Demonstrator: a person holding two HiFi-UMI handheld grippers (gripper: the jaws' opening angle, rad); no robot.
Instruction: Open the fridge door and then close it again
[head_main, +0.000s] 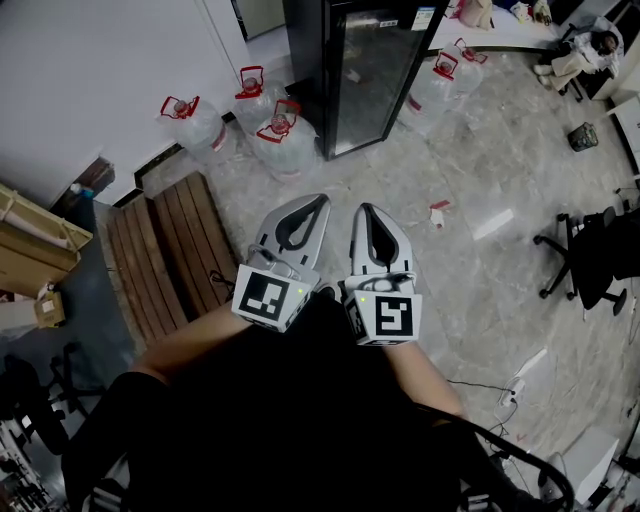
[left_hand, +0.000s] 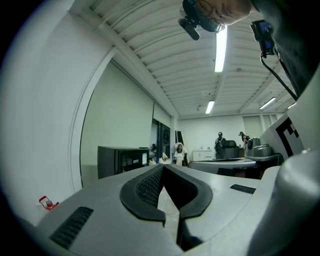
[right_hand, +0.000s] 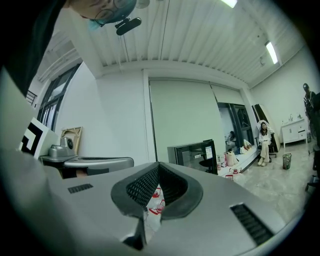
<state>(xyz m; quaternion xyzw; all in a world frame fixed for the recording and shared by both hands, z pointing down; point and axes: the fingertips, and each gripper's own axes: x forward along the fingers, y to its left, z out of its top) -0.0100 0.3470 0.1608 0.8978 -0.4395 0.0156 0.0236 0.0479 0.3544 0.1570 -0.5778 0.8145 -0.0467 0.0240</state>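
The fridge (head_main: 365, 70) is a tall black cabinet with a glass door, standing at the top middle of the head view with its door closed. It also shows far off as a dark box, the fridge (left_hand: 120, 160) in the left gripper view and the fridge (right_hand: 195, 154) in the right gripper view. My left gripper (head_main: 318, 200) and right gripper (head_main: 362, 208) are side by side close to my body, well short of the fridge. Both point toward it. The left gripper (left_hand: 162, 166) and right gripper (right_hand: 159, 164) have their tips together with nothing between them.
Several big water jugs with red caps (head_main: 255, 95) stand on the floor left of the fridge, and more jugs (head_main: 440, 80) on its right. A wooden slatted bench (head_main: 170, 250) lies to my left. An office chair (head_main: 590, 255) is at the right. A person (head_main: 585, 50) sits far back right.
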